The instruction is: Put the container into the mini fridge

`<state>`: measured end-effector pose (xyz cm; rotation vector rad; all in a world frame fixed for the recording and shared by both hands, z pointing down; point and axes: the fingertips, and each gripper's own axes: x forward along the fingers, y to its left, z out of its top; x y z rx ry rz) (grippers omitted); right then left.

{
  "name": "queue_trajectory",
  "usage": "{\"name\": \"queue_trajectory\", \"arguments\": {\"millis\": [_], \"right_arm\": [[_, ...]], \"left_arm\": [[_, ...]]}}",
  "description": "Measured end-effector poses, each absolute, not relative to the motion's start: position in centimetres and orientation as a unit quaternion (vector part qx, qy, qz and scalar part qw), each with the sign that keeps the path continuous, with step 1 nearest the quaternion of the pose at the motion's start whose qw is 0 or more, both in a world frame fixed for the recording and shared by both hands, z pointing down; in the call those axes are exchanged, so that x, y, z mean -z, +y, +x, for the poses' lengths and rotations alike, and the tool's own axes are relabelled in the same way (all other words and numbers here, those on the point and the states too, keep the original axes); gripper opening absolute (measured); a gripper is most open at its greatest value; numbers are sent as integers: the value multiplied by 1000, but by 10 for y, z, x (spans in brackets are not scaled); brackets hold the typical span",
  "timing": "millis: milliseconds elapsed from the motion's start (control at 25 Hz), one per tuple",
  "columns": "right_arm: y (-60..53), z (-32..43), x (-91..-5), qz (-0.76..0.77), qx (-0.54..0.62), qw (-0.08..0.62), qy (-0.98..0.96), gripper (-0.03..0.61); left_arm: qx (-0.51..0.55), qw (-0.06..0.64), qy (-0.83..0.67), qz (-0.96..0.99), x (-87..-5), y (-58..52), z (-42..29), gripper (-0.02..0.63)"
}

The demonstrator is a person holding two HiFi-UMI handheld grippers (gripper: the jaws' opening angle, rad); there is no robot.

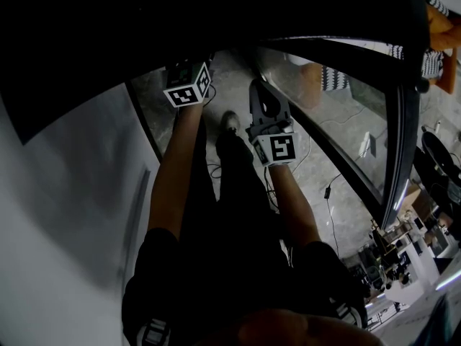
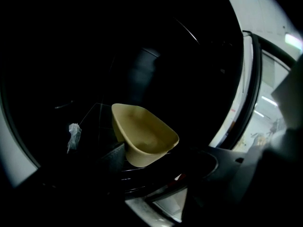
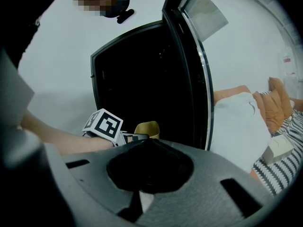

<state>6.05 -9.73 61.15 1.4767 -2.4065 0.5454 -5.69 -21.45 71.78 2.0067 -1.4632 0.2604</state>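
Observation:
The tan open-topped container (image 2: 144, 136) hangs tilted in the dark inside of the mini fridge (image 3: 137, 89). My left gripper (image 2: 156, 163) is shut on its lower end, one jaw at each side. In the right gripper view the container (image 3: 147, 128) shows at the fridge mouth beside the left gripper's marker cube (image 3: 105, 124). From the head view the left gripper (image 1: 187, 85) reaches into the black opening. My right gripper (image 1: 263, 92) stays outside, in front of the open glass door (image 1: 338, 114), jaws shut and empty. Its own view shows the right gripper (image 3: 149, 141) with the jaws together.
The fridge door (image 3: 189, 70) stands open to the right. A white scrap (image 2: 73, 136) lies inside the fridge at the left. Cables (image 1: 338, 179) run over the floor. A white and orange bed (image 3: 246, 112) is at the right, and a cluttered table (image 1: 410, 258) at the lower right.

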Motion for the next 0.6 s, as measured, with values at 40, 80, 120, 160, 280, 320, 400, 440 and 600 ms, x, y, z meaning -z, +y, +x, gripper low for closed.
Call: {"name": "queue_trajectory", "arguments": {"millis": [40, 80, 120, 160, 280, 320, 400, 440, 600], "right_arm": [[-96, 62, -613, 510, -191, 137, -828, 2], [-94, 63, -615, 510, -194, 144, -825, 2], [-93, 65, -617, 510, -196, 149, -824, 2], [-92, 65, -618, 510, -197, 152, -823, 1], [-91, 66, -618, 510, -198, 152, -823, 2], [-91, 66, -618, 510, -197, 151, -823, 2], [-91, 67, -618, 510, -196, 148, -824, 2], [-91, 67, -617, 510, -194, 144, -826, 2], [-90, 68, -617, 509, -192, 145, -827, 0]], "left_arm": [[-107, 309, -555, 765, -718, -213, -57, 334], [-114, 303, -554, 767, -719, -212, -58, 334], [-119, 298, -554, 768, -720, -212, -58, 334], [-124, 296, -555, 767, -721, -211, -59, 334], [-129, 301, -560, 761, -726, -209, -62, 333], [-129, 301, -562, 759, -726, -209, -64, 314], [-128, 300, -568, 755, -725, -210, -66, 273], [-126, 301, -570, 754, -725, -211, -66, 271], [-120, 308, -572, 750, -724, -217, -67, 259]]}}
